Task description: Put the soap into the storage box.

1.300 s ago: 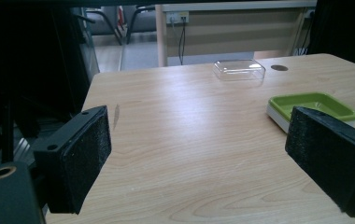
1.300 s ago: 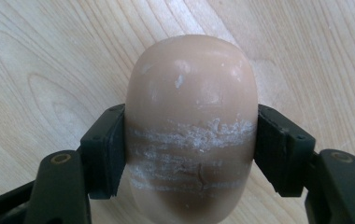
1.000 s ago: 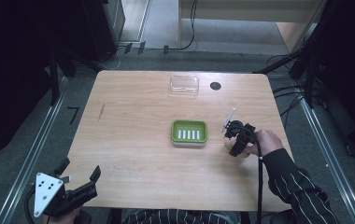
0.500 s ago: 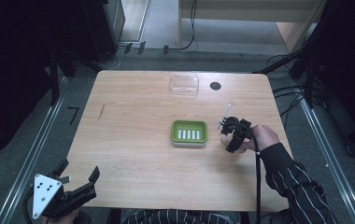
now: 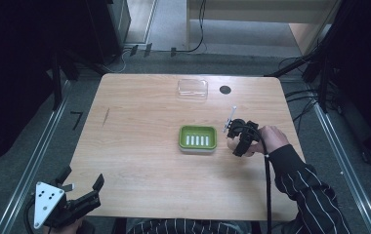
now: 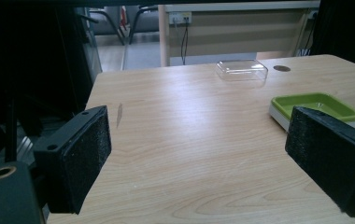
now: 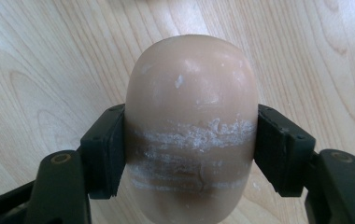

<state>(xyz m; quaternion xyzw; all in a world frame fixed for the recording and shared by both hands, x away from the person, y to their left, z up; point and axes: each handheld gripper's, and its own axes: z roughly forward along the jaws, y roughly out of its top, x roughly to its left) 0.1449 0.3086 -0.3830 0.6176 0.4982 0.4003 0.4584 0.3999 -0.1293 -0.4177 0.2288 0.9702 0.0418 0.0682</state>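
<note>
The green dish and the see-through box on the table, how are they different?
The square green plastic soap dish is solid-coloured, while the clear plastic box lets the wood show through. The green dish sits mid-table beside the right tongs, which clamp a tan oval soap bar; the clear box lies at the far edge. The green dish has pale ridges inside; the clear box looks plain. Both are shallow, rounded-cornered and rest flat on the wooden table.
</note>
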